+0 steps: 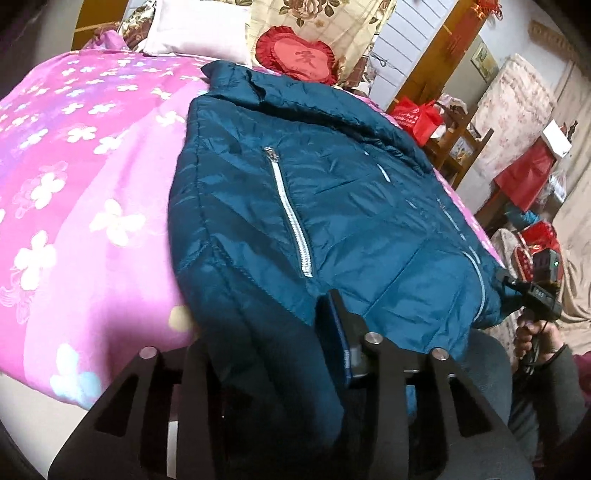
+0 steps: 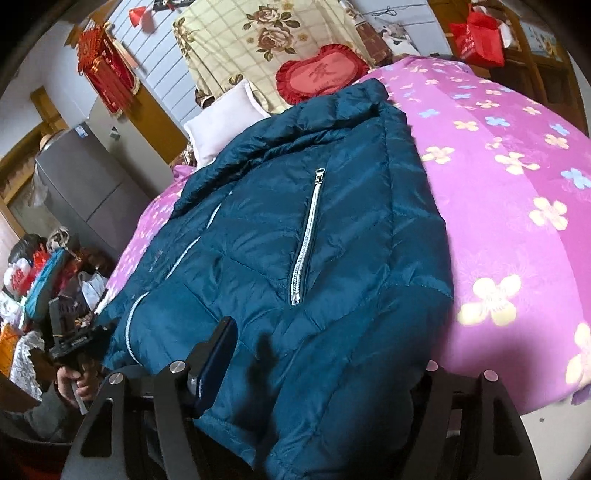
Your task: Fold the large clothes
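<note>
Your left tool (image 1: pixel 266 354) has the hem of the teal puffer jacket (image 1: pixel 332 206) draped over and between its fingers, one blue-padded finger (image 1: pixel 341 332) showing, so it looks clamped on the fabric; your right tool (image 2: pixel 325 373) sits the same way on the hem, grasping it too. Jacket lies front-up on the pink floral bedspread (image 1: pixel 92 177), collar toward the red heart cushion (image 1: pixel 295 55) and white pillow (image 1: pixel 199 31), silver pocket zipper (image 1: pixel 291 218) facing up.

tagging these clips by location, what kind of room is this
Most likely a home bedroom: the teal jacket lies on a bed with a pink flowered cover, a white pillow and a red heart cushion.
</note>
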`<control>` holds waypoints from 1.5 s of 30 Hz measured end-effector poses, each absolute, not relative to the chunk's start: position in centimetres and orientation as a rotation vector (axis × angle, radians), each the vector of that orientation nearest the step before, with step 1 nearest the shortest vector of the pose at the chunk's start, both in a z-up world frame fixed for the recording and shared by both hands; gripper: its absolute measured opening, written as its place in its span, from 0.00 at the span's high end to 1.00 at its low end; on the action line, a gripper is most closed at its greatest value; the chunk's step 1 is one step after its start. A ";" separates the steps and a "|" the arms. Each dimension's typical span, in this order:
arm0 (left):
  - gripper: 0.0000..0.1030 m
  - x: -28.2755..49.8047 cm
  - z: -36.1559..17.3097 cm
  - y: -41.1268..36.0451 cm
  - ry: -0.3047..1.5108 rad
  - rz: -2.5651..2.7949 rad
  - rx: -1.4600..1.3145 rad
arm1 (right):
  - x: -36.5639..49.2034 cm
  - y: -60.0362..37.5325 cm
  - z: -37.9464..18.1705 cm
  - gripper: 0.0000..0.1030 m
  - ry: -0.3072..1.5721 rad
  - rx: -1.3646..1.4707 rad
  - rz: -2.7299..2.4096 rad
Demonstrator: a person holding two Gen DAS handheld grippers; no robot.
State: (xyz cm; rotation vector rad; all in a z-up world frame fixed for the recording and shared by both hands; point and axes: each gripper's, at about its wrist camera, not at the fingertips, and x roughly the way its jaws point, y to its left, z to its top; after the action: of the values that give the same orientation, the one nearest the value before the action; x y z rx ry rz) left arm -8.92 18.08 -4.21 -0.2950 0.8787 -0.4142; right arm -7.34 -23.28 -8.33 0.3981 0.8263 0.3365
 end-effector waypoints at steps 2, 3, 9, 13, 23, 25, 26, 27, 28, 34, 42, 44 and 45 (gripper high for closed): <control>0.62 -9.1 -4.1 17.9 0.873 -0.413 -0.292 | -7.5 -23.4 -8.4 0.30 0.827 0.409 0.331; 0.59 -9.1 -4.1 17.9 0.870 -0.413 -0.292 | -7.6 -23.5 -8.4 0.30 0.827 0.413 0.331; 0.45 -9.4 -4.1 17.6 0.846 -0.423 -0.339 | -7.9 -23.7 -8.2 0.40 0.859 0.398 0.319; 0.45 -9.3 -3.9 17.2 0.863 -0.404 -0.319 | -8.0 -24.1 -8.3 0.64 0.873 0.369 0.254; 0.49 -9.5 -3.9 16.0 0.859 -0.303 -0.277 | -8.8 -23.0 -8.3 0.66 0.841 0.276 0.183; 0.66 -9.5 -4.0 15.9 0.858 -0.250 -0.251 | -8.7 -22.9 -8.2 0.67 0.858 0.257 0.179; 0.71 -9.4 -4.1 16.0 0.859 -0.242 -0.255 | -8.7 -22.9 -8.2 0.73 0.860 0.251 0.174; 0.78 -9.3 -4.1 16.4 0.864 -0.238 -0.269 | -8.7 -22.8 -8.2 0.77 0.864 0.246 0.170; 0.80 -9.2 -4.2 16.7 0.869 -0.240 -0.283 | -8.8 -22.6 -8.0 0.80 0.852 0.245 0.167; 0.89 -10.3 -1.9 18.2 0.805 -0.259 -0.303 | -11.2 -22.2 -5.1 0.88 0.692 0.236 0.164; 0.89 -12.5 2.8 22.2 0.667 -0.302 -0.386 | -16.6 -21.8 -1.1 0.90 0.461 0.295 0.127; 0.89 -12.8 3.1 22.7 0.661 -0.307 -0.400 | -17.4 -21.4 -0.6 0.90 0.444 0.294 0.135; 0.89 -12.8 3.1 22.8 0.666 -0.309 -0.408 | -17.7 -21.3 -0.5 0.90 0.443 0.294 0.138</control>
State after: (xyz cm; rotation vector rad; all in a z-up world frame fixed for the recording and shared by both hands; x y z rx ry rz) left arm -12.83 22.79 3.05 -0.4079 0.6665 -0.3094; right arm -17.69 -21.26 -0.48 0.2939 0.4432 0.1380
